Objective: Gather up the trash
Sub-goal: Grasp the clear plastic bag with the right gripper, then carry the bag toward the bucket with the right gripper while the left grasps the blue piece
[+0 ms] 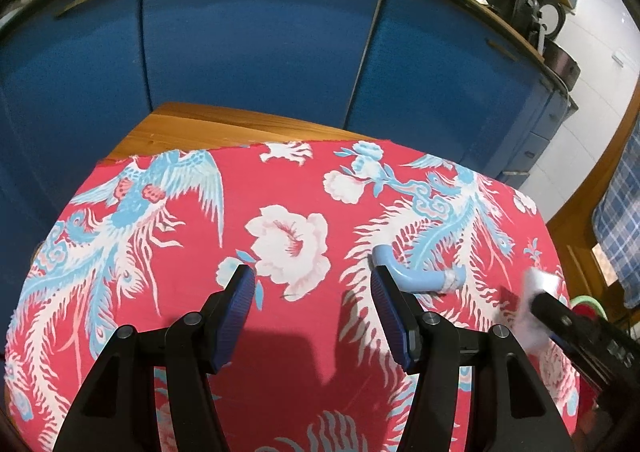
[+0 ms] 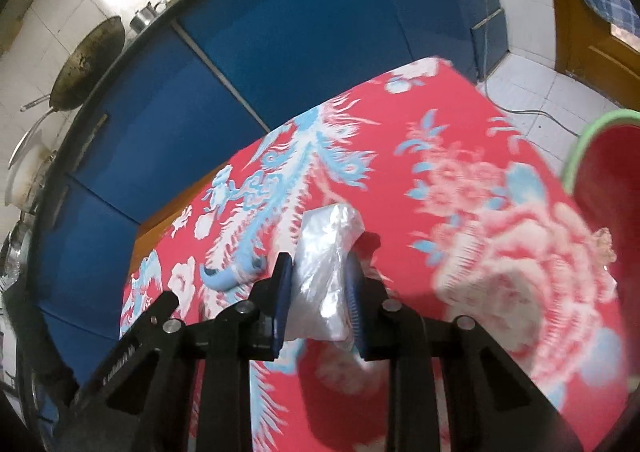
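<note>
A crumpled clear plastic bag (image 2: 326,272) sits between the blue pads of my right gripper (image 2: 318,272), which is shut on it above the red flowered tablecloth (image 2: 400,156). In the left wrist view the same bag (image 1: 538,284) shows as a white blur at the right edge of the cloth, with the right gripper's black finger under it. A bent light-blue plastic piece (image 1: 420,276) lies on the cloth just past the right pad of my left gripper (image 1: 312,280), which is open over the cloth with nothing between its fingers. That blue piece (image 2: 224,276) lies left of the right gripper.
A red bin with a green rim (image 2: 600,180) stands at the table's right side; its rim (image 1: 588,300) peeks out beyond the cloth. Blue cabinet doors (image 1: 256,36) run close behind the table. A bare strip of wooden tabletop (image 1: 192,132) shows at the back. White floor tiles and a cable (image 2: 532,112) lie beyond.
</note>
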`<act>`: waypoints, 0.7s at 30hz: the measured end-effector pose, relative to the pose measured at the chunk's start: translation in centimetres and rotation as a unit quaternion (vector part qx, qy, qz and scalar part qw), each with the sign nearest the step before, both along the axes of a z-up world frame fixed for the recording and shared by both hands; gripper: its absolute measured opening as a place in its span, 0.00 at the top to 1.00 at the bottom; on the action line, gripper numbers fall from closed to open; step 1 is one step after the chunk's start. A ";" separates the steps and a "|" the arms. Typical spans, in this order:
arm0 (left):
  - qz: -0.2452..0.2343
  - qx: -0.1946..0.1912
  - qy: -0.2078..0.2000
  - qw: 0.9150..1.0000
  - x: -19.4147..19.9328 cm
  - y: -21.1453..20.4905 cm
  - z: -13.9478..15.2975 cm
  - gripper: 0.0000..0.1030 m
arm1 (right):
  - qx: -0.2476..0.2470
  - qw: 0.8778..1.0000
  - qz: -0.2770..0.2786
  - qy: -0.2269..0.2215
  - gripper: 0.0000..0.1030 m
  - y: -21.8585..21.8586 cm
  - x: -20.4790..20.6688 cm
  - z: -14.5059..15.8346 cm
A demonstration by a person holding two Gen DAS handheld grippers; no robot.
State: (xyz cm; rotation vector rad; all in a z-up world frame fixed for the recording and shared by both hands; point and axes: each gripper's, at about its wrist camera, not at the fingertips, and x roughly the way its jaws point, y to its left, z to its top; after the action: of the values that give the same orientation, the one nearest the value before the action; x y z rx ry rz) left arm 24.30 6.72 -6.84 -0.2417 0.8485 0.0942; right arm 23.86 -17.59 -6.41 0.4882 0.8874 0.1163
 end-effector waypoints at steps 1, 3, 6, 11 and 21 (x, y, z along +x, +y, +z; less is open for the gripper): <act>-0.002 0.001 0.001 1.000 0.0 -0.2 0.0 0.40 | 0.003 1.000 -0.002 -0.001 0.72 -0.6 -0.5 0.0; -0.004 -0.002 0.005 1.000 0.1 -0.4 0.1 0.39 | 0.006 1.000 -0.008 -0.006 0.72 -2.0 -1.8 0.3; -0.011 -0.011 0.013 1.000 0.2 -0.6 0.2 0.39 | 0.004 1.000 -0.015 -0.017 0.72 -3.8 -3.7 0.8; -0.025 -0.013 0.033 0.999 0.8 -1.8 0.6 0.40 | 0.010 0.999 -0.029 -0.033 0.72 -6.4 -6.1 1.5; -0.016 -0.046 0.097 0.994 3.6 -3.7 0.1 0.39 | 0.022 0.997 -0.041 -0.067 0.72 -9.5 -9.4 2.5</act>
State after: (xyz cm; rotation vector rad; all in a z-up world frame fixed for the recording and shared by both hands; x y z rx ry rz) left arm 27.89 3.01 -6.71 -0.3089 1.0515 0.0495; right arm 14.42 -27.07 -3.96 0.5509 0.7335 0.0922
